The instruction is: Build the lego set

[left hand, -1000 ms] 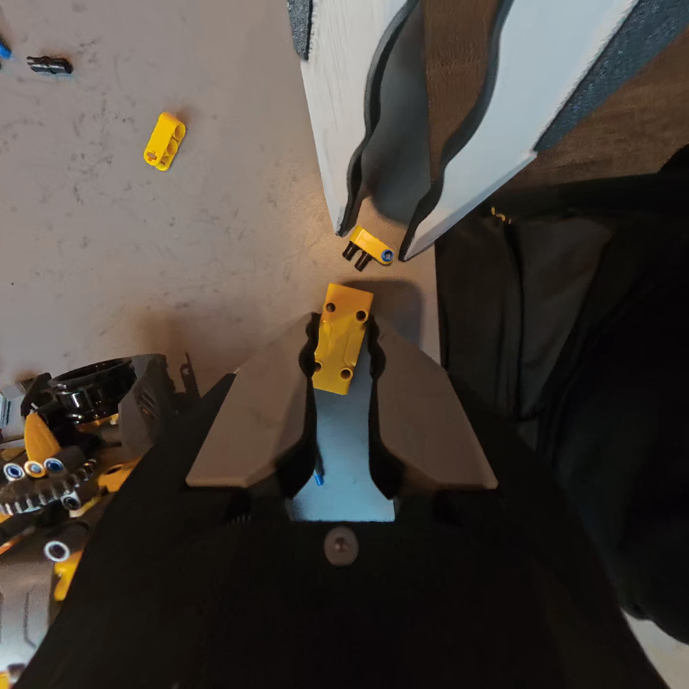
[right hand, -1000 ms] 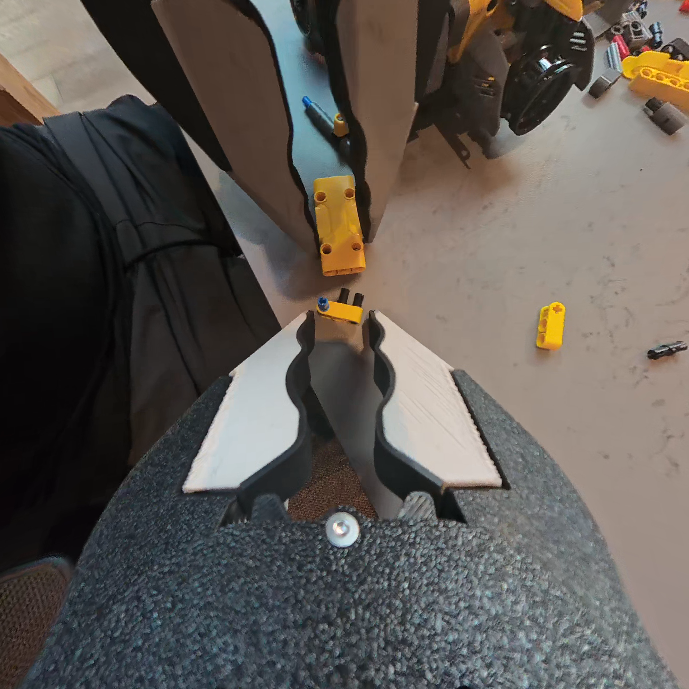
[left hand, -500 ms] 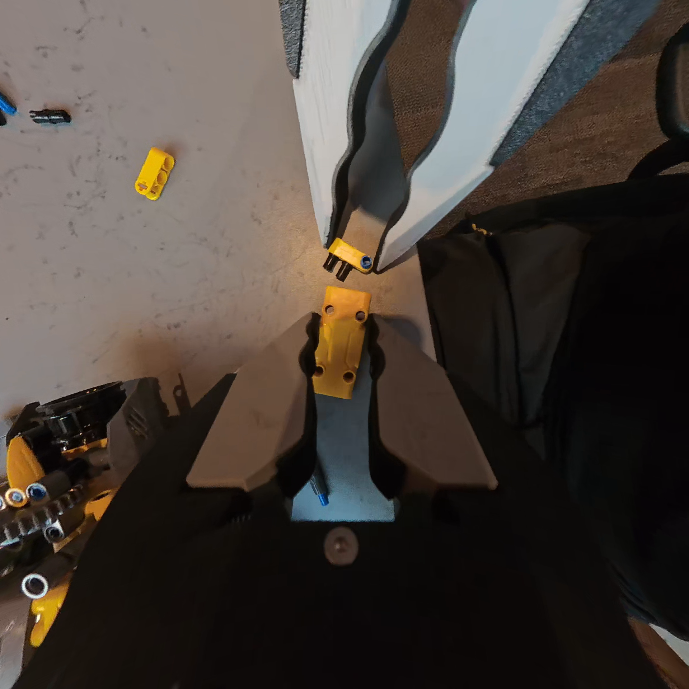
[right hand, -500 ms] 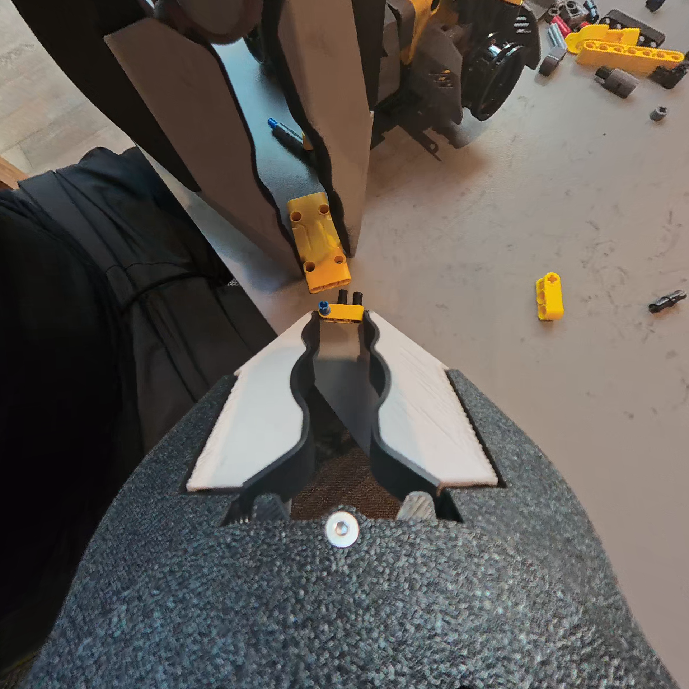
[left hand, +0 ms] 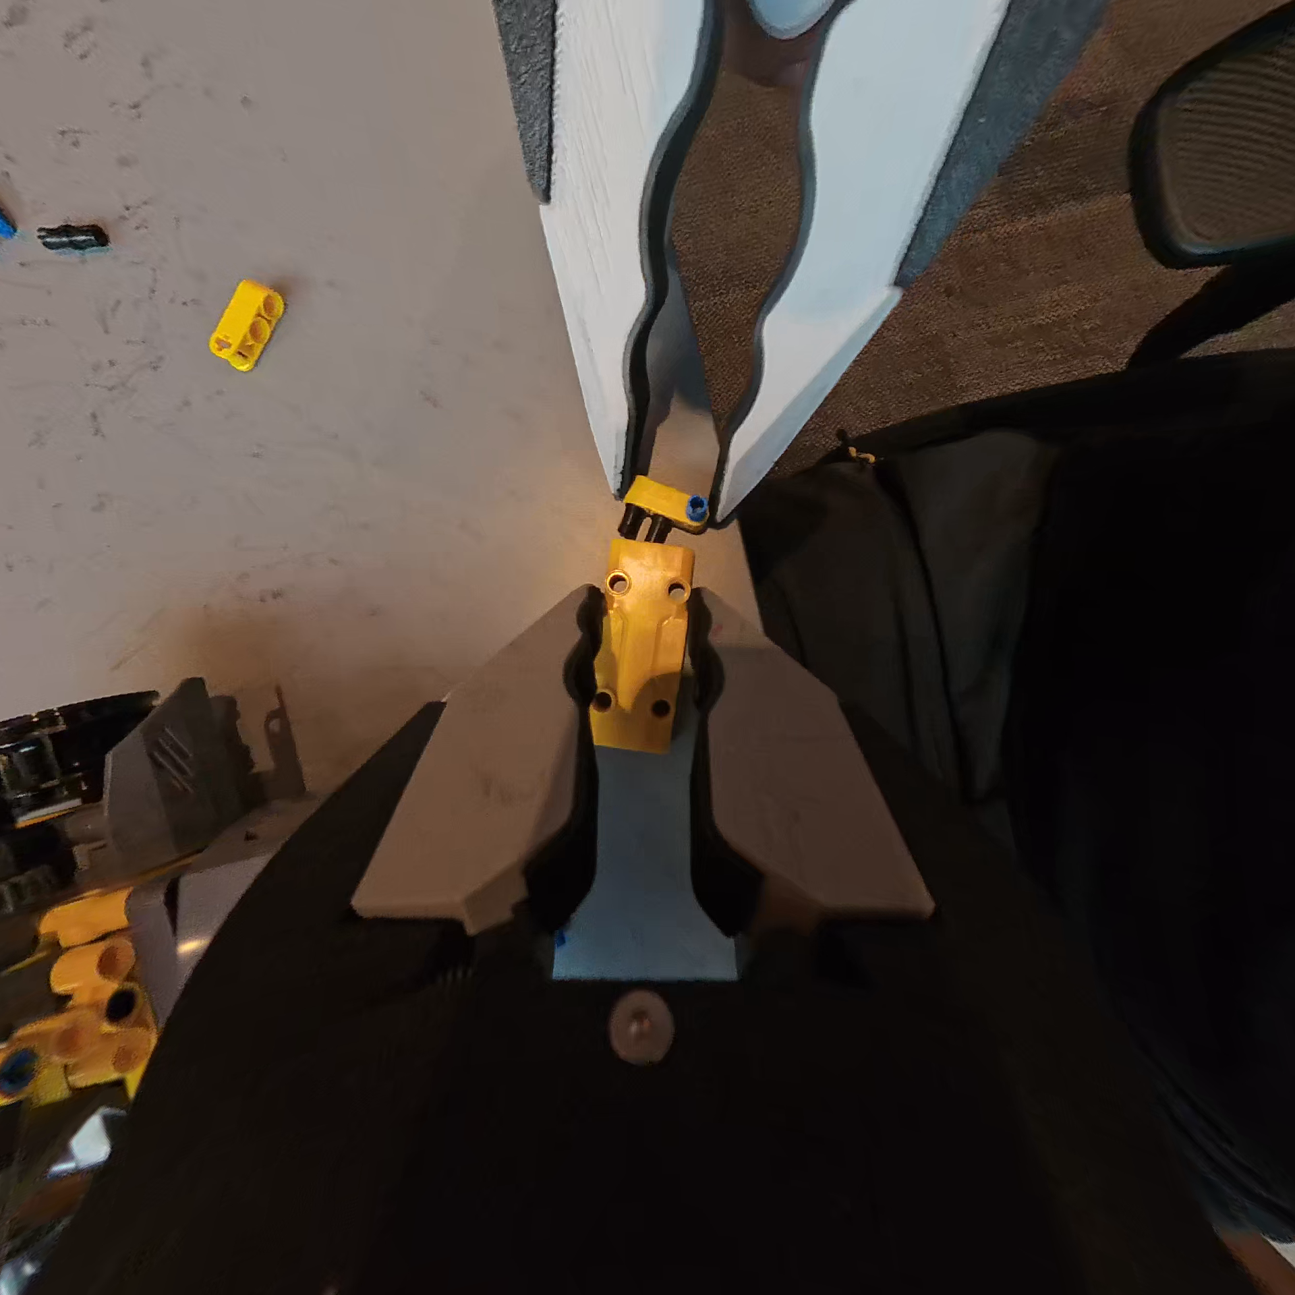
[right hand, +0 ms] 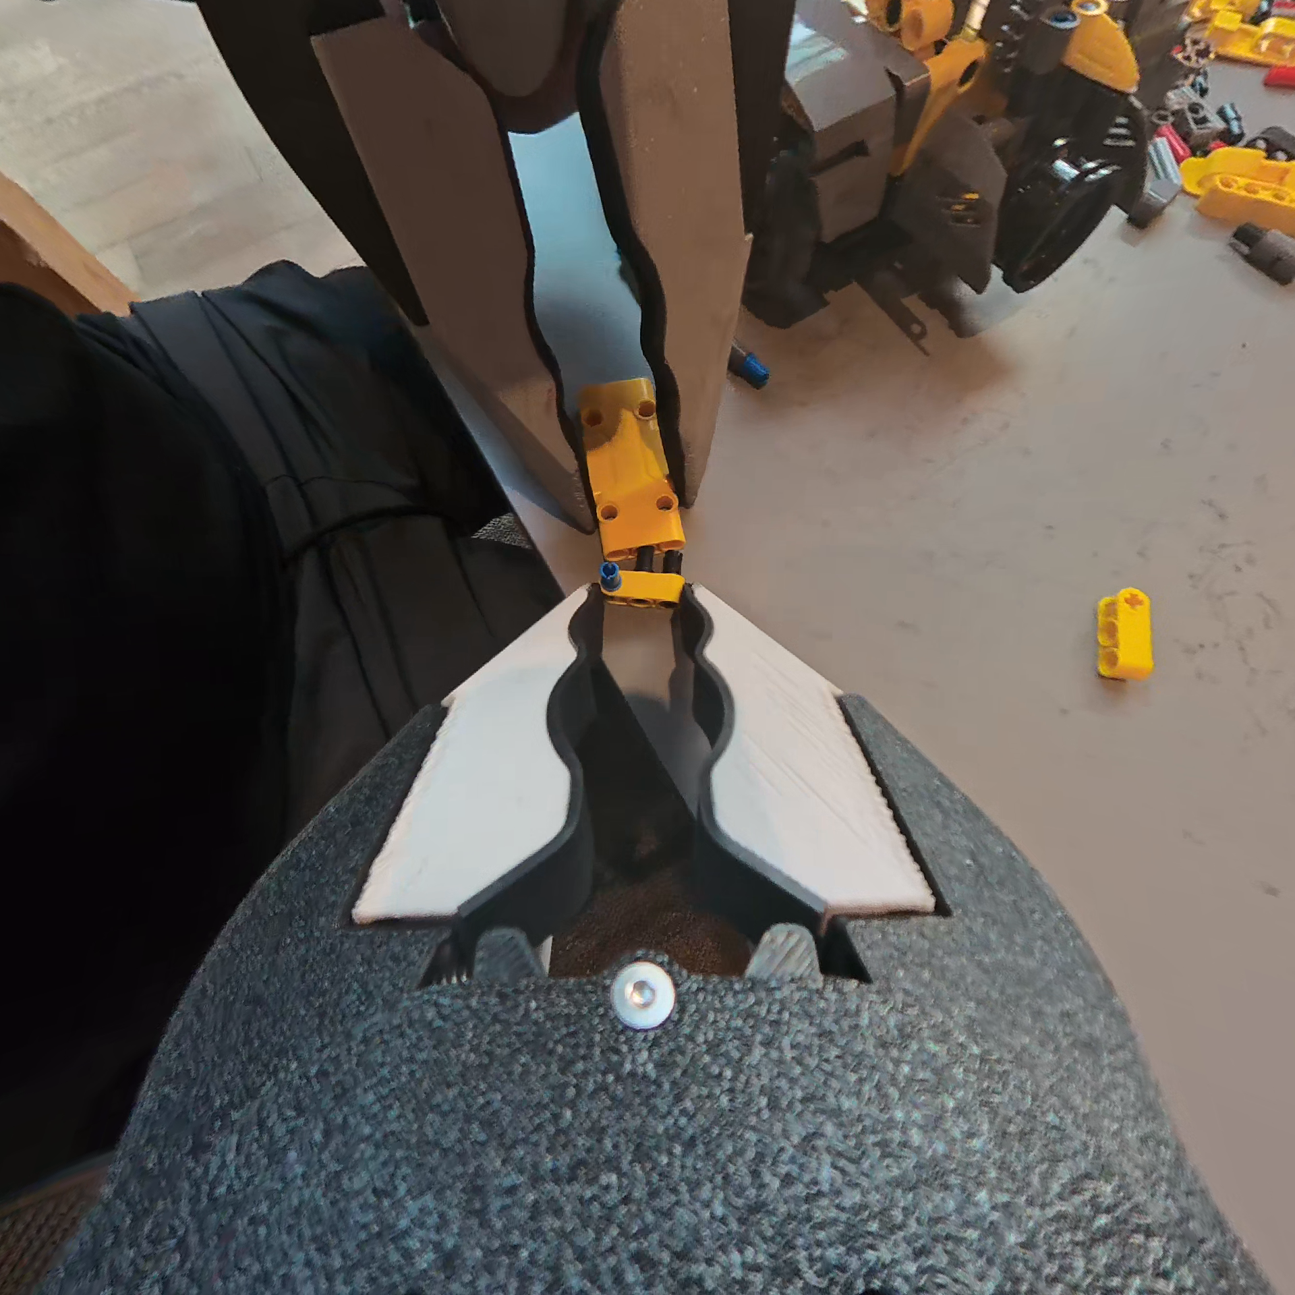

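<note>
— What have we got in each claw?

— Our left gripper [left hand: 641,617] is clamped on the sides of a yellow block [left hand: 641,652], which sticks out past the fingertips over the table [left hand: 315,455]. Our right gripper [right hand: 641,595] is pinched on a small yellow connector [right hand: 643,587] by its ends; its two black pins [right hand: 659,559] point at the block's end and look to be just touching it.

— How do they handle?

— We judge both light, stiff, smooth plastic, liable to twist in the pads. Side grips suit them. A loose yellow piece [right hand: 1123,634] lies well apart, and a half-built toy vehicle [right hand: 946,175] stands beyond.
</note>
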Available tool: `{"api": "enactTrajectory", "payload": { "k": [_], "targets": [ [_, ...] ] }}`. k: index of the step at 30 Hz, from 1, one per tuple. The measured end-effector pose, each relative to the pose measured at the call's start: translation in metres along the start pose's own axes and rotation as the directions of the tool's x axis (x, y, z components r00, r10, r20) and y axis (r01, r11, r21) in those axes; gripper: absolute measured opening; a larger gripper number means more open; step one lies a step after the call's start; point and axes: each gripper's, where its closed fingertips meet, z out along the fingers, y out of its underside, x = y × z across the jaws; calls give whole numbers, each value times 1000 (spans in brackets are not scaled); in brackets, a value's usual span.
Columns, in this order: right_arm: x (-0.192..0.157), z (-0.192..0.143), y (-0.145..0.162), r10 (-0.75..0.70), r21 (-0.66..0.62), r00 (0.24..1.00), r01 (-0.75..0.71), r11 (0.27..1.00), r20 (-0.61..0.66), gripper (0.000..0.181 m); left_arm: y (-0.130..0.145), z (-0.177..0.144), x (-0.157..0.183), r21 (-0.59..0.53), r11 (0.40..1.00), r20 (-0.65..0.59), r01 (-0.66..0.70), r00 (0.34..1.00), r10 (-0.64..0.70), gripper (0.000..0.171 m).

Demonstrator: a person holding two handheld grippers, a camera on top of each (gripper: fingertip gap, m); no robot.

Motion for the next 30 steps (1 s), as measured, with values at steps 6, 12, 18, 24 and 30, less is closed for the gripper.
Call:
{"api": "enactTrajectory", "payload": {
  "k": [6, 12, 18, 24, 30],
  "targets": [
    [-6, 2, -1, -94, -48, 993, 98, 994, 76, 22, 3, -2, 6, 52, 998, -16, -34, 999, 35, 22],
    [-8, 4, -2, -186, -87, 970, 201, 976, 155, 21, 4, -3, 7, 73, 996, -41, -48, 998, 52, 22],
    [-8, 4, -4, -253, -95, 949, 274, 957, 187, 21, 4, -3, 8, 75, 995, -40, -70, 996, 73, 22],
    [-9, 7, -5, -251, -120, 934, 288, 950, 254, 22, 5, -4, 8, 58, 996, -46, -73, 996, 76, 21],
    [-7, 14, -10, -203, -98, 953, 229, 968, 223, 22, 9, -6, 3, 60, 998, -14, -23, 1000, 24, 22]
  ]
}}
